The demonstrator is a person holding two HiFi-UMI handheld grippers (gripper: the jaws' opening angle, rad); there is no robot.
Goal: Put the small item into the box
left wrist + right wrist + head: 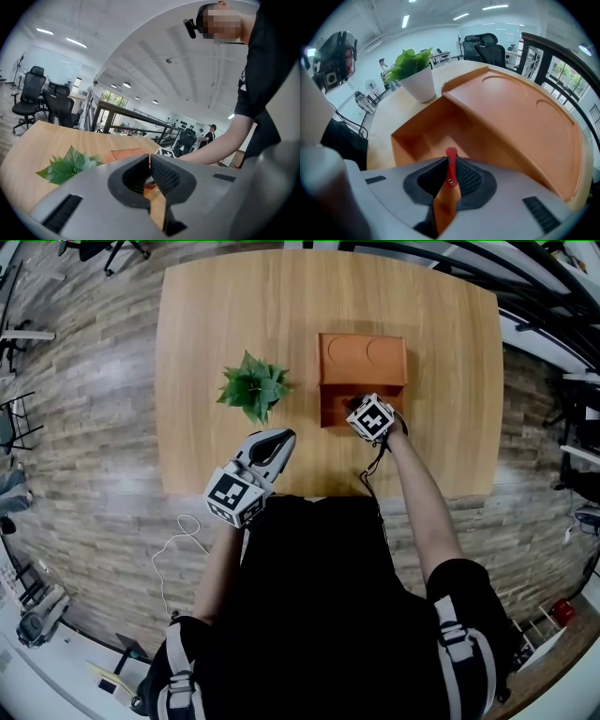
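Note:
An orange box [330,412] with its lid [363,357] folded back stands on the wooden table [216,315]. My right gripper [353,409] hovers at the box's open near side, shut on a small thin red item [451,154] that sticks up between its pads. In the right gripper view the empty box compartment [433,136] lies just beyond the jaws and the lid [520,117] slopes up to the right. My left gripper [281,438] is held above the table's front edge, left of the box, with its pads [161,173] pressed together on nothing.
A small green plant [253,385] in a white pot [421,83] stands left of the box. Wood-plank floor surrounds the table. Office chairs [33,96] and a black railing [136,117] stand far off. A cable [178,540] trails on the floor.

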